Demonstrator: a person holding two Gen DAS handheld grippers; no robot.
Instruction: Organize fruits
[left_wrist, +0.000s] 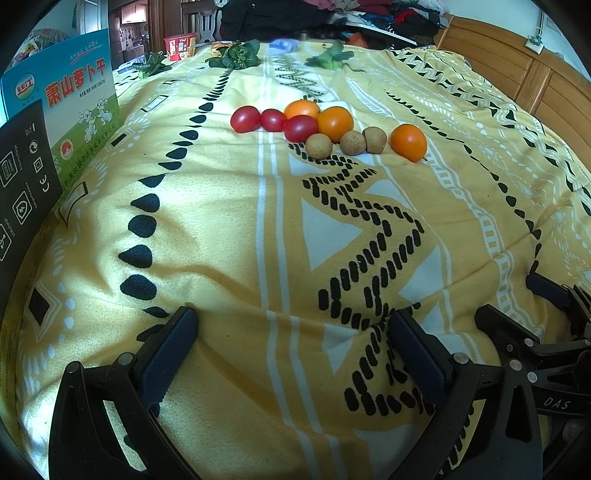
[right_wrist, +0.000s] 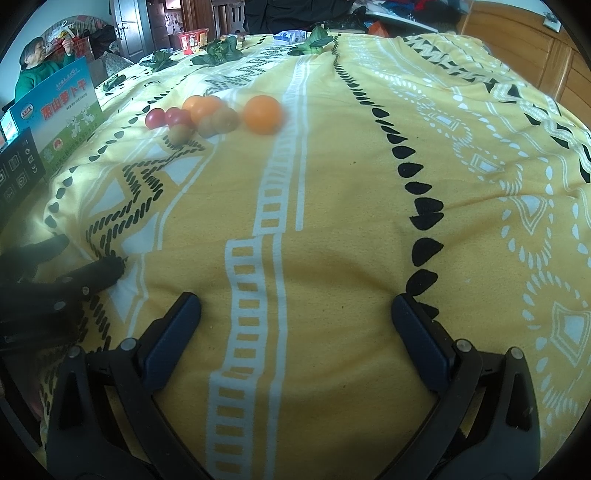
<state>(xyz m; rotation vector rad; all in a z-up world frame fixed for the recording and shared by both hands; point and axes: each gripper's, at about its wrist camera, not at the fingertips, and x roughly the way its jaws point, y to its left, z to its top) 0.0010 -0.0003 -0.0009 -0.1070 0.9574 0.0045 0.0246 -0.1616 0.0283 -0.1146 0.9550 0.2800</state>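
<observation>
Sitting on your soft, wrinkly yellow blanket (left_wrist: 207, 229), the fruit pile is well ahead of both grippers. Your left gripper (left_wrist: 291, 350) faces it almost dead on; from your right gripper (right_wrist: 295, 328) it's up and left. Both have fingers spread wide, empty. Smooth round oranges (left_wrist: 409, 142), glossy oval tomatoes (left_wrist: 245, 119), then small rough tan balls (left_wrist: 318, 146), longans maybe.

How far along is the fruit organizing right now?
Nothing looks sorted yet. The red tomatoes, oranges and small brown fruits lie in one mixed cluster on the yellow blanket. Nothing is in hand: the left tool and right tool are both open, empty and well short of the fruit. All the grouping remains.
</observation>
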